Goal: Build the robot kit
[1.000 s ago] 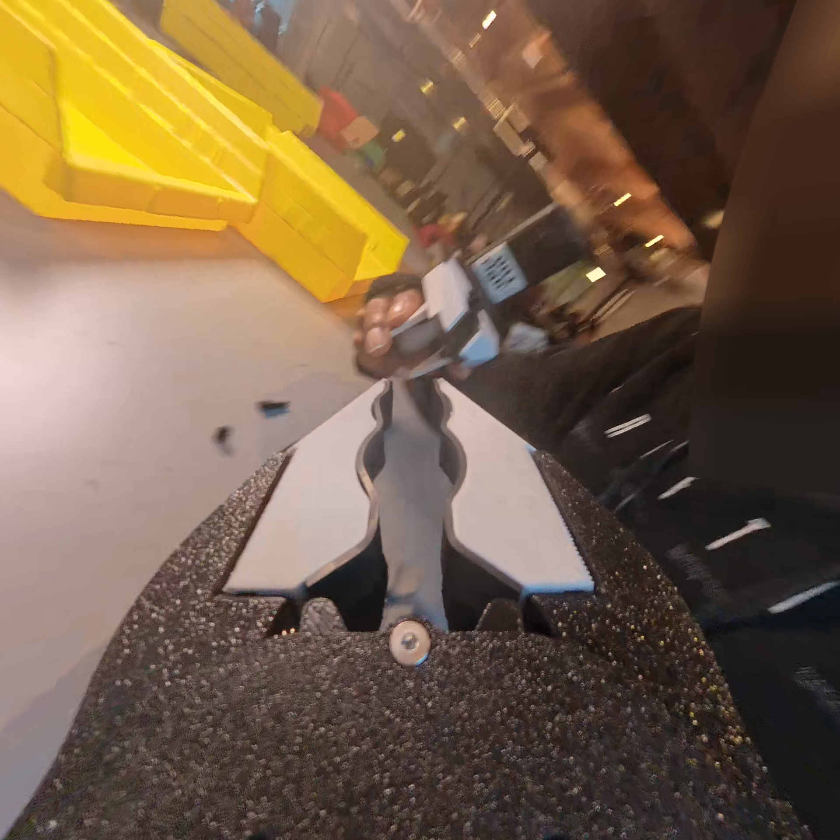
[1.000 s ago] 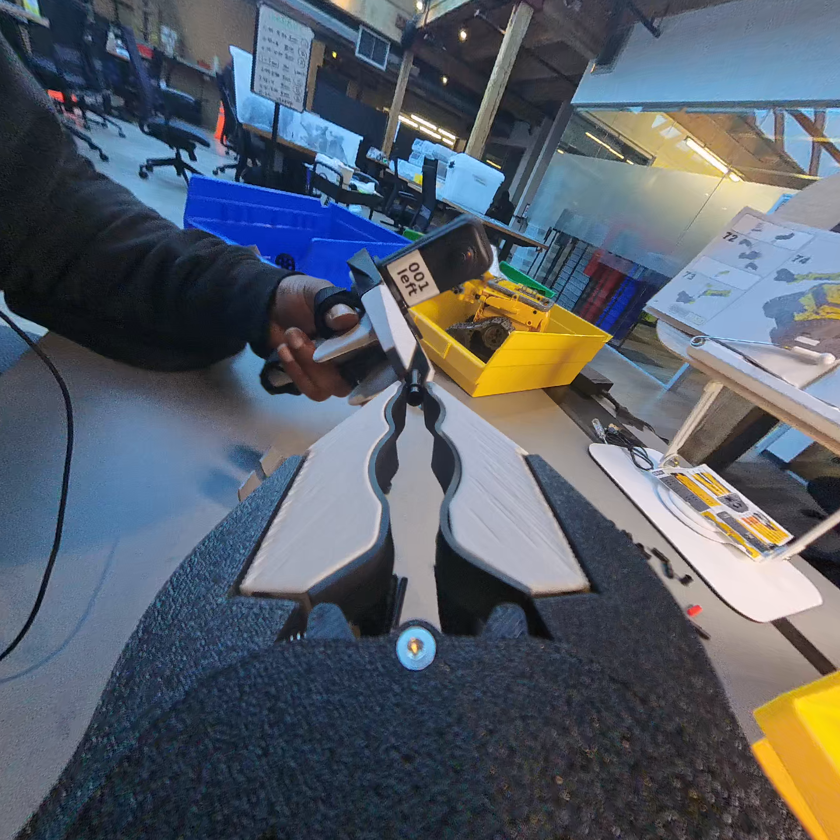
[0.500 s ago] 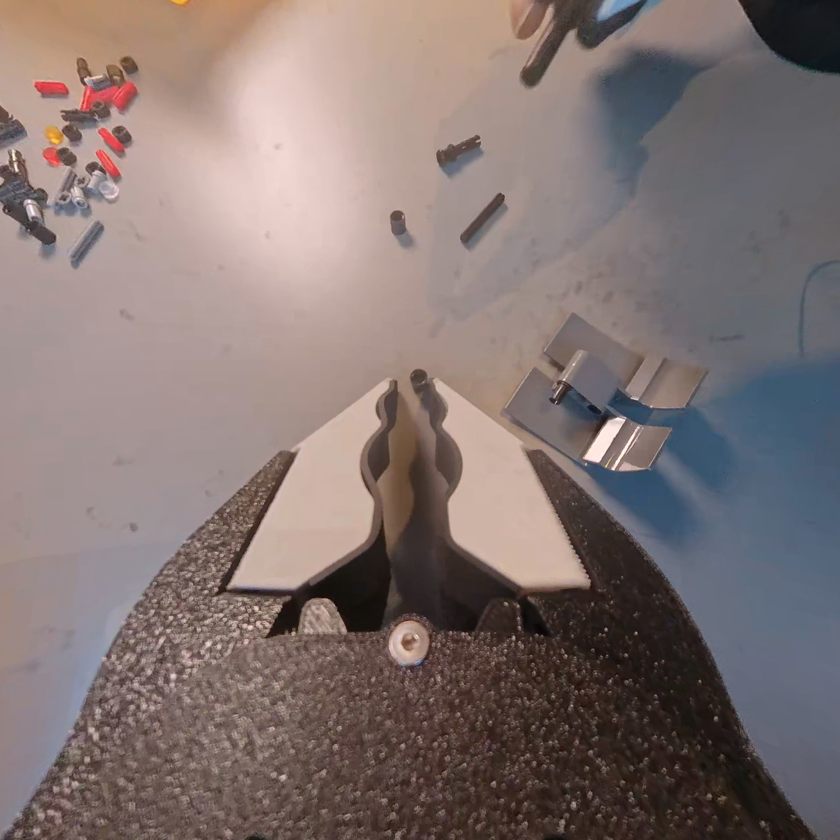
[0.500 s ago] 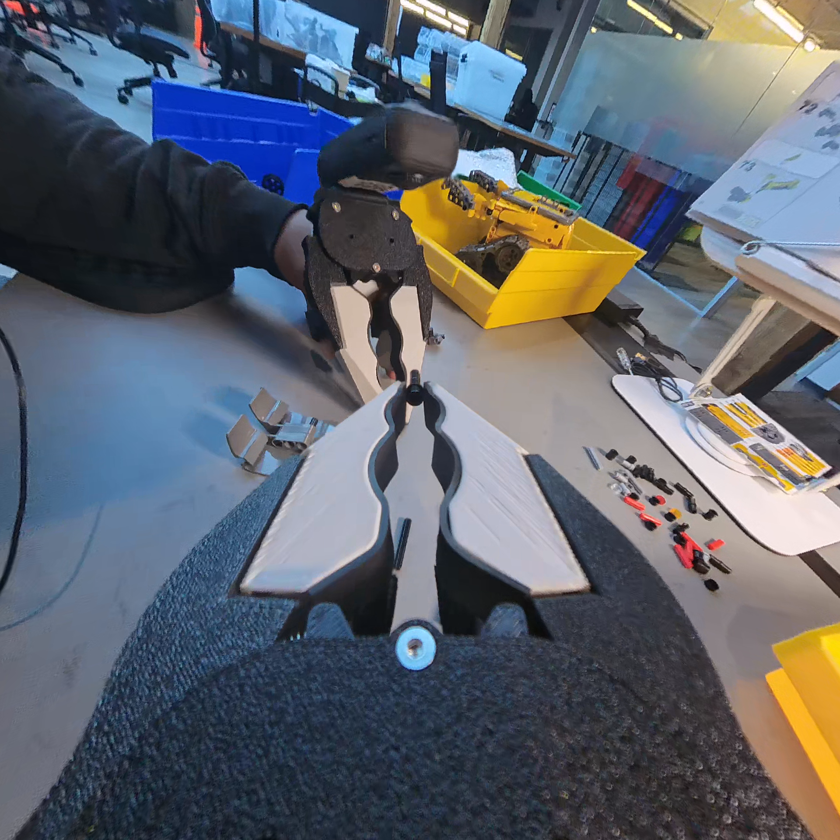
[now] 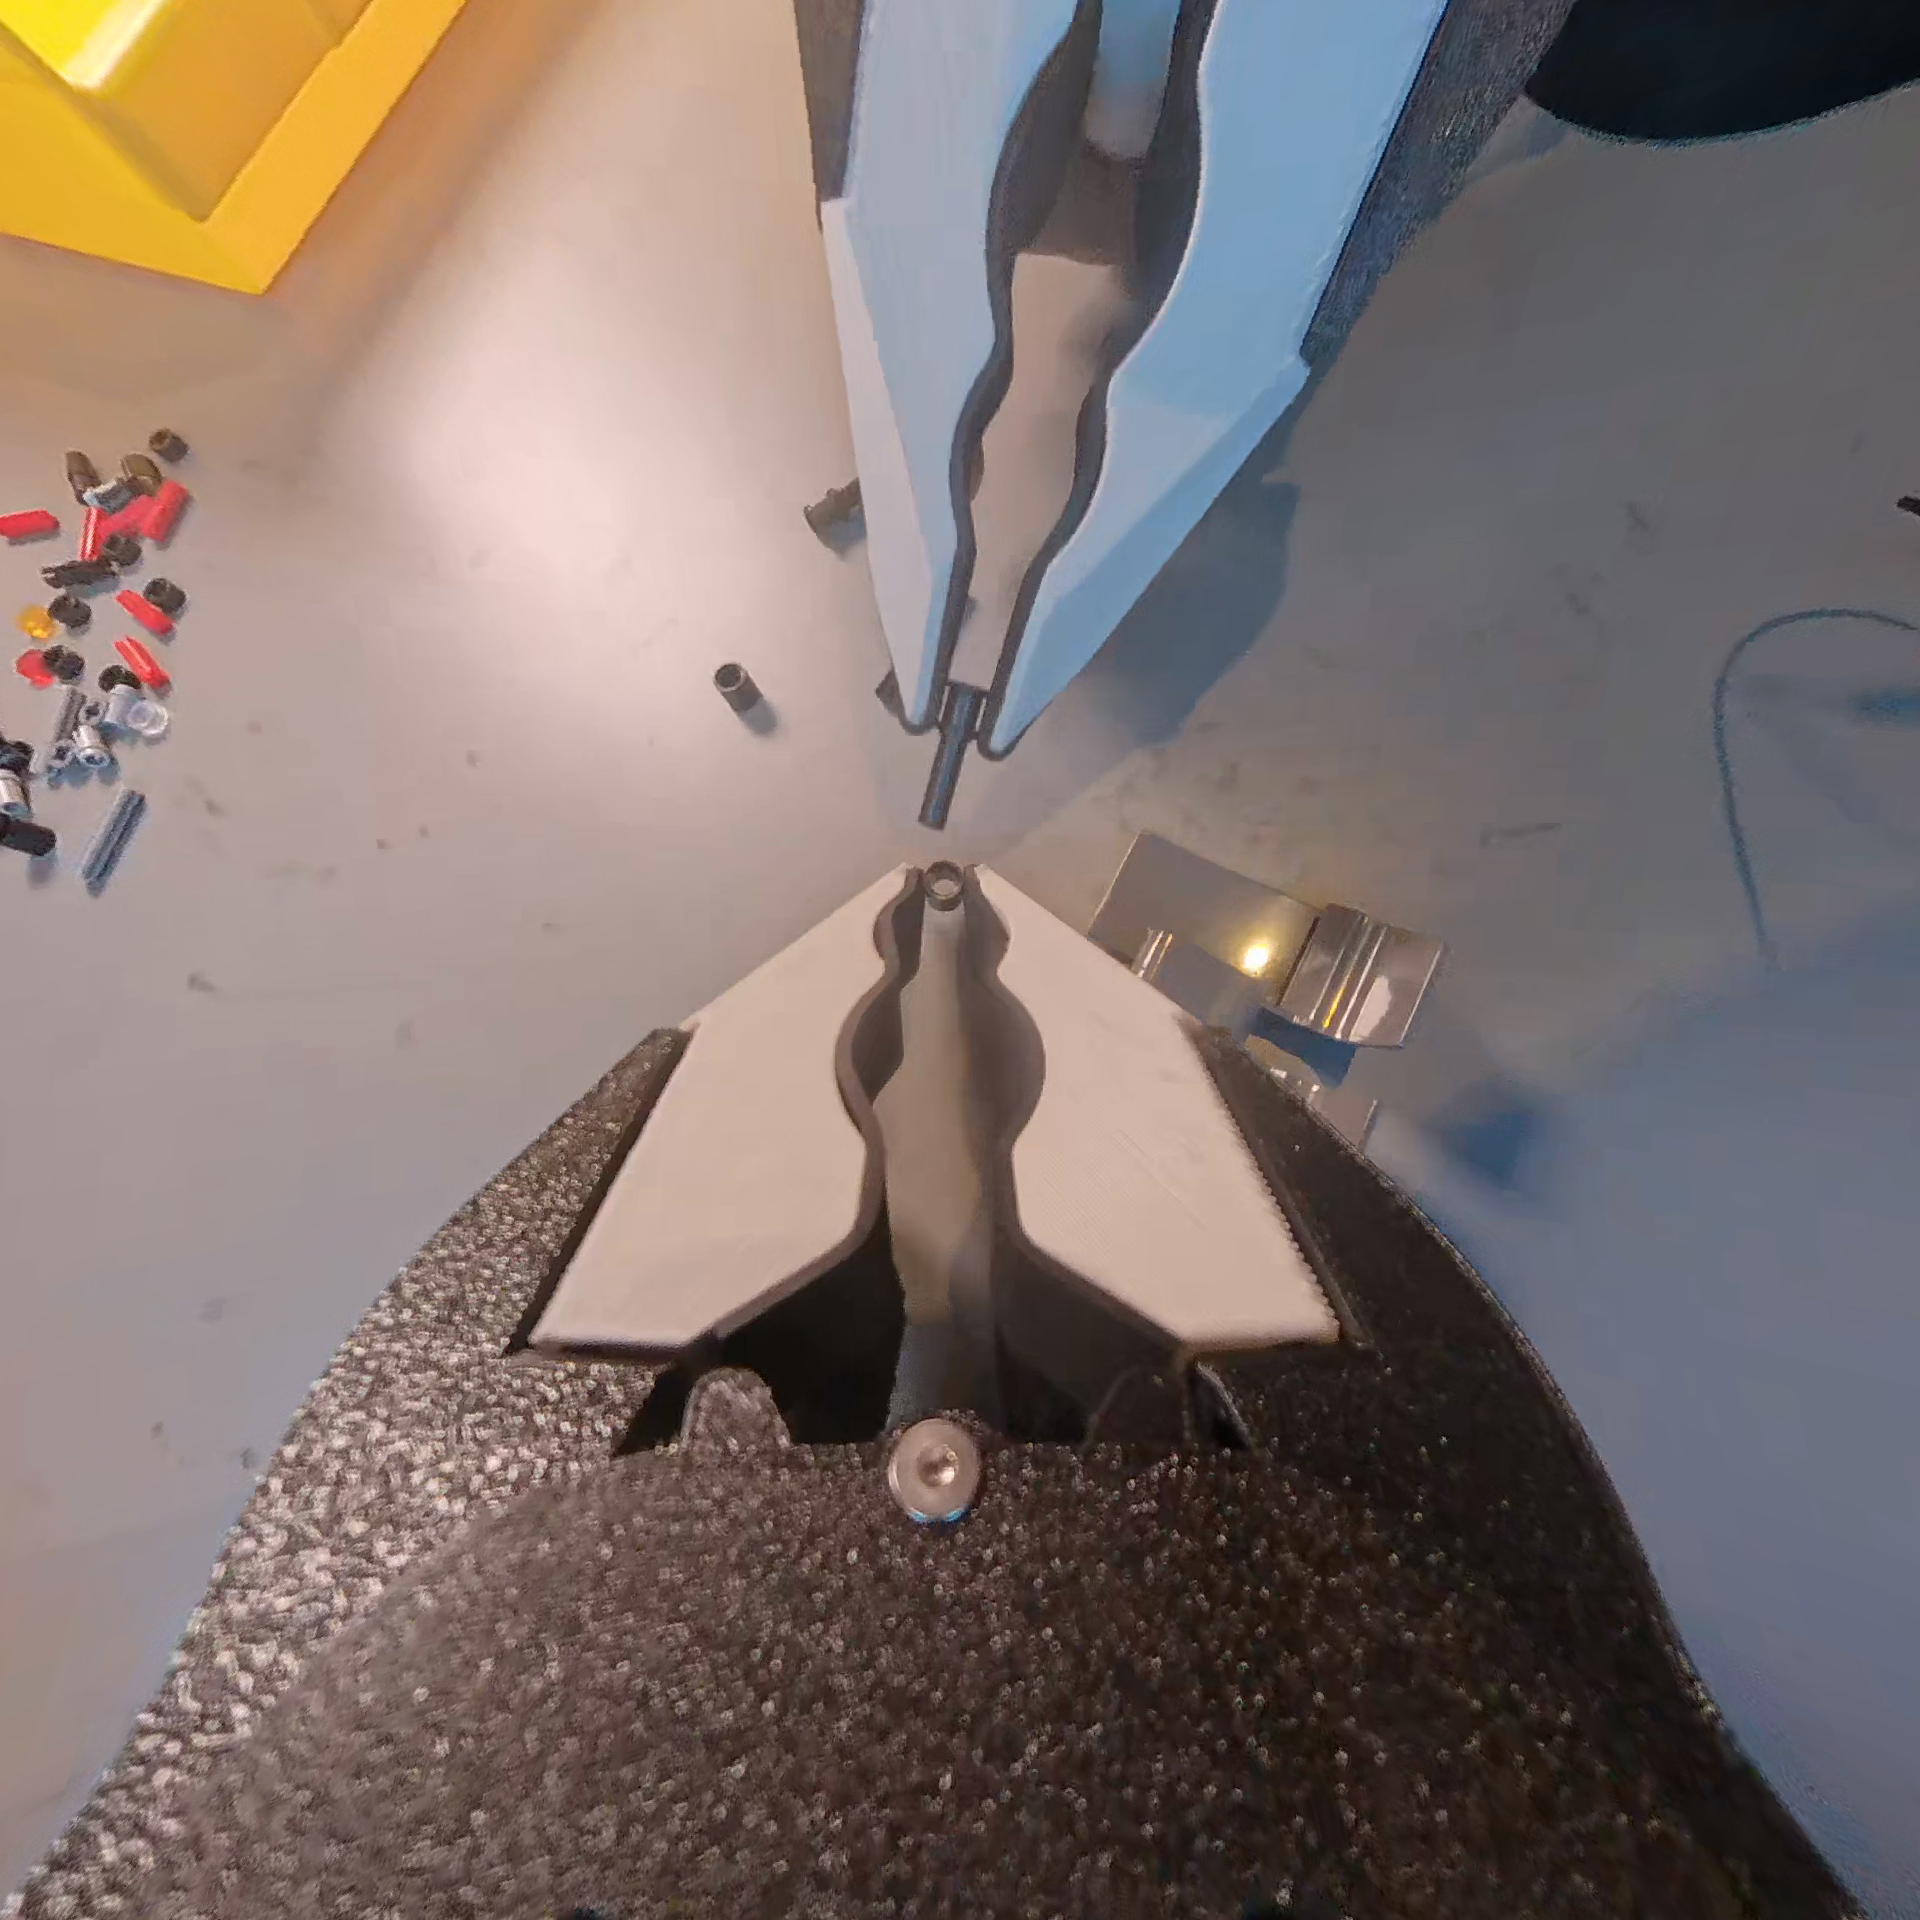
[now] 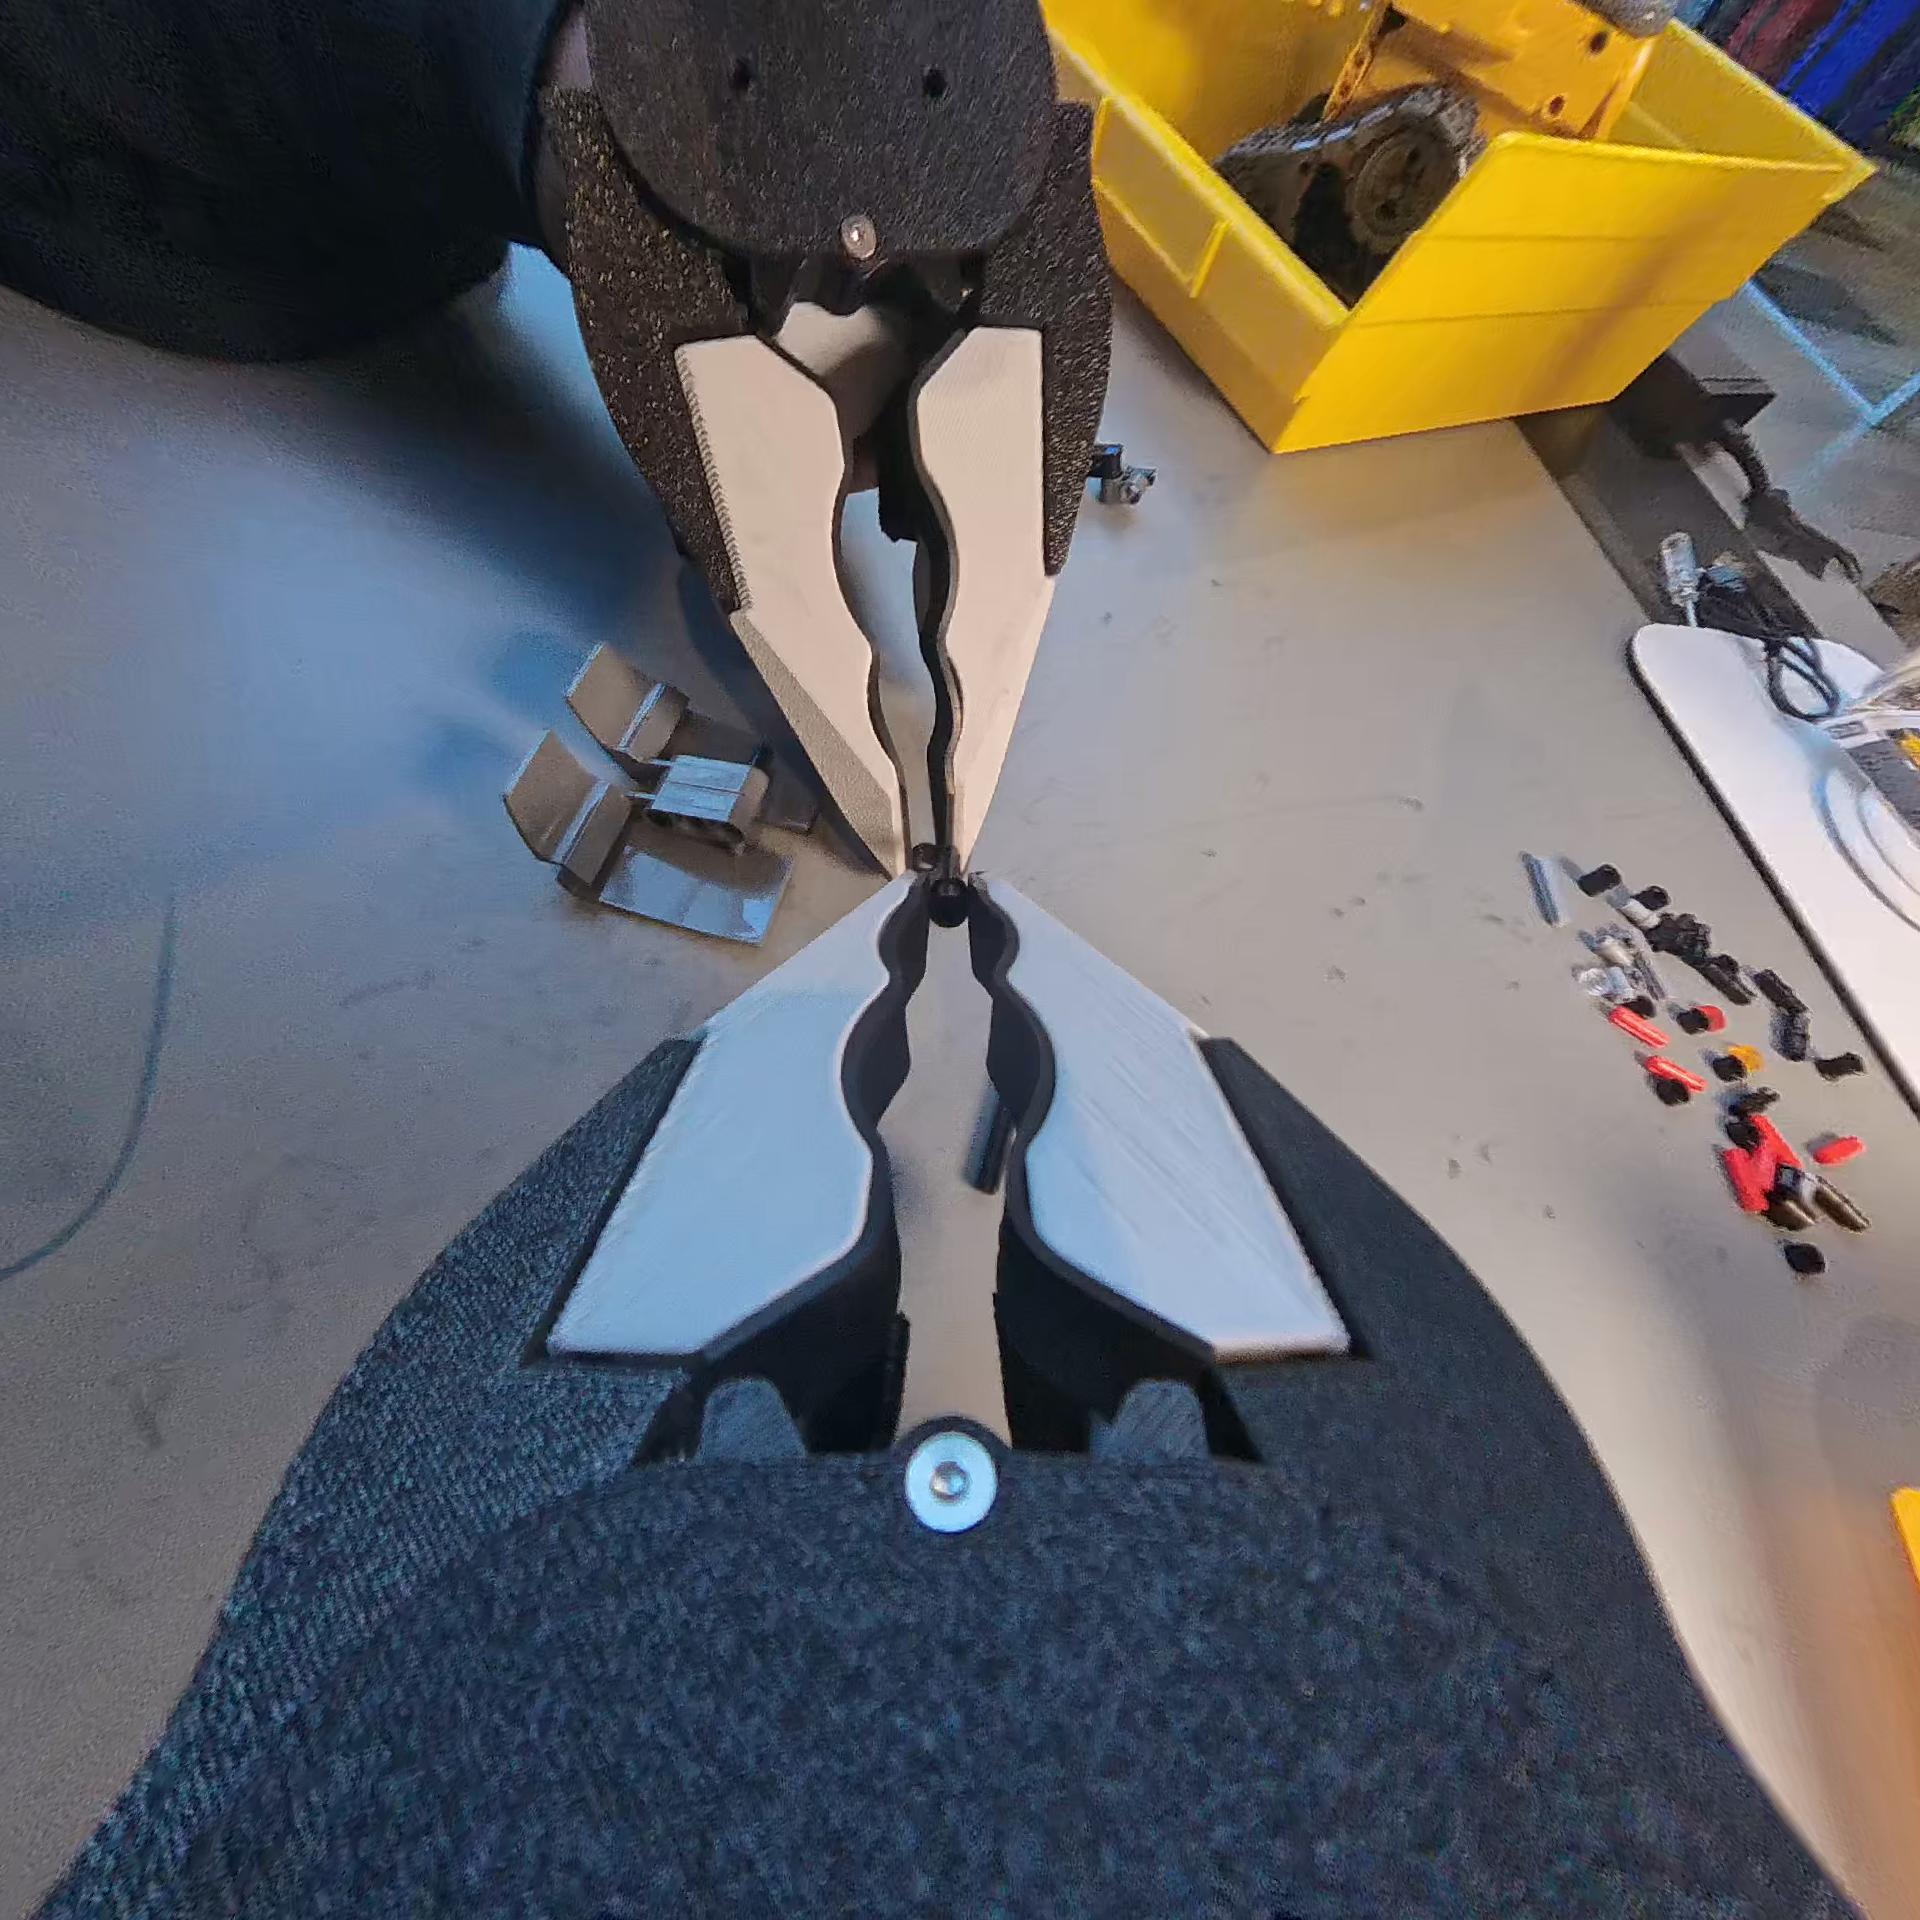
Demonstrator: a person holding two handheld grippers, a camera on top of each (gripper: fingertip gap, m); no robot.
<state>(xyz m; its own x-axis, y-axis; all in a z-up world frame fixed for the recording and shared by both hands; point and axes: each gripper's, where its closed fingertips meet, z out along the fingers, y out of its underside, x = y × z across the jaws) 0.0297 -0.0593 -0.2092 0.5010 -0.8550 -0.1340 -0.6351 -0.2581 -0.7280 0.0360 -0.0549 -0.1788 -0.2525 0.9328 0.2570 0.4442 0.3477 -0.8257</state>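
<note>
In the left wrist view my left gripper (image 5: 943,871) is shut on a small black sleeve (image 5: 943,858), its hole facing outward. My right gripper (image 5: 961,717) comes down from the top, shut on a short black pin (image 5: 948,764). The pin's free end points at the sleeve, a small gap away. In the right wrist view my right gripper (image 6: 943,896) holds the pin (image 6: 943,904) end-on. The left gripper (image 6: 938,858) meets it tip to tip from above. Both hover just over the grey table (image 5: 520,935).
A folded grey sheet piece (image 5: 1268,956) lies beside the tips. Loose black parts (image 5: 740,686) lie near them, and a black rod (image 6: 987,1143) under my right gripper. A pile of small red and black parts (image 6: 1714,1049), a yellow bin (image 6: 1455,312) and a white board (image 6: 1766,790) stand around.
Both grippers have tipped down from facing the room to facing the table. They have closed in on each other until pin and sleeve nearly meet.
</note>
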